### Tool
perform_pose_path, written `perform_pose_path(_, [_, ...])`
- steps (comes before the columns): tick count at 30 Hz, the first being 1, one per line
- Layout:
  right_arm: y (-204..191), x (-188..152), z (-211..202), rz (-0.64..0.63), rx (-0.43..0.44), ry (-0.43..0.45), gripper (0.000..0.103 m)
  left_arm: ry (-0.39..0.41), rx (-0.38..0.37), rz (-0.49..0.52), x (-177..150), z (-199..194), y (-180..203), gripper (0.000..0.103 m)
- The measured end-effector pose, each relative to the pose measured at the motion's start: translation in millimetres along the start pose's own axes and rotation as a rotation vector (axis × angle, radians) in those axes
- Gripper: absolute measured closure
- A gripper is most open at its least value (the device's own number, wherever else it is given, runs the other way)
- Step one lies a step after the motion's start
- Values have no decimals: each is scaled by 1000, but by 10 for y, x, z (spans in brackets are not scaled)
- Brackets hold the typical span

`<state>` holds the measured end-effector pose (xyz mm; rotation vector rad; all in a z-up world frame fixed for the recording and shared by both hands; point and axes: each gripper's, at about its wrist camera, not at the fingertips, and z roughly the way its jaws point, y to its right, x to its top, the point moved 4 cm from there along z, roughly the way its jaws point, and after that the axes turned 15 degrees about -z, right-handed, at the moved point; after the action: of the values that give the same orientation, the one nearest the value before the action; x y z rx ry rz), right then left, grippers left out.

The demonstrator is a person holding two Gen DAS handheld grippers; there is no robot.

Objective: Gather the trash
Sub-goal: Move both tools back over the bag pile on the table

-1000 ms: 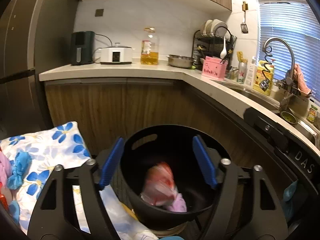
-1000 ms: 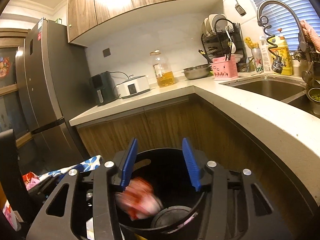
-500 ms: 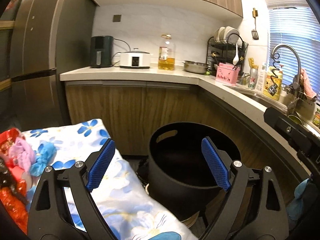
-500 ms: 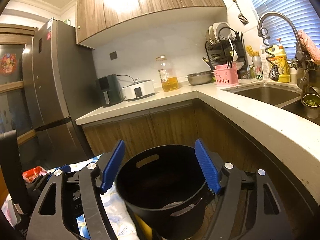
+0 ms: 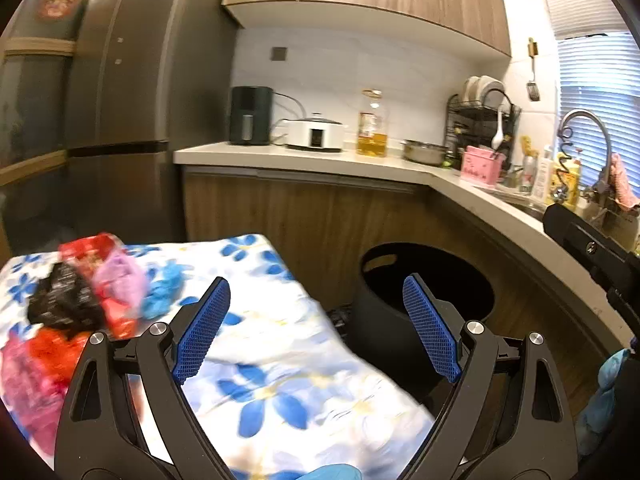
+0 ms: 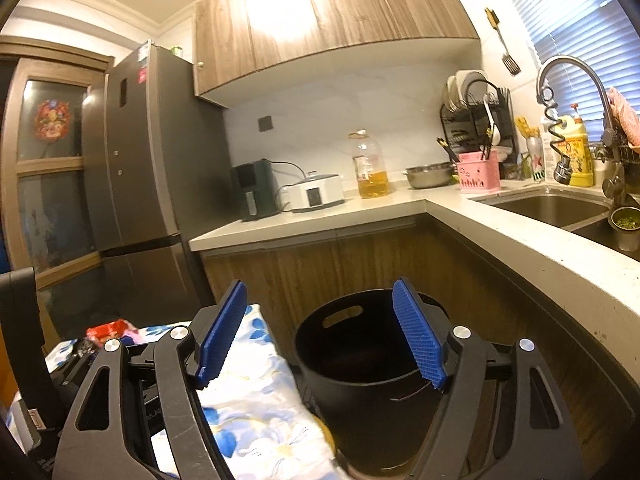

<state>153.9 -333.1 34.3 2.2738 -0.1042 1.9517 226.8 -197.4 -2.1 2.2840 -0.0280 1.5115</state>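
Left wrist view: the left gripper (image 5: 316, 328), jaws just opened wider and empty, has swung from the round black plastic bin (image 5: 424, 304) toward blurred, probably crumpled wrappers (image 5: 84, 300) far left on the blue-flowered white cloth (image 5: 288, 376). Right wrist view: the right gripper (image 6: 320, 336), also just opened and empty, has drawn back from the bin (image 6: 360, 364); more trash awaits.

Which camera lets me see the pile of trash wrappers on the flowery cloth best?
The left wrist view. There the trash pile lies in plain sight on the flowery cloth: red, black, pink and blue pieces, a little blurred. The right wrist view shows only a red scrap behind the gripper's frame.
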Motion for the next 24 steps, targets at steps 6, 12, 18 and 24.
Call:
perform_pose_path(6, [-289, -50, -118, -24, 38, -1, 29, 39, 63, -26, -19, -315, -349, 17])
perform_pose_path(12, [-594, -98, -170, -34, 103, -6, 29, 80, 152, -76, -17, -627, -811, 17])
perform_pose_path(18, [-977, -161, -145, -61, 182, -23, 29, 93, 264, -133, -55, -849, -1310, 19])
perform_pose_path(24, [-1307, -210, -108, -85, 252, -32, 29, 75, 370, -164, -134, -979, -1722, 25])
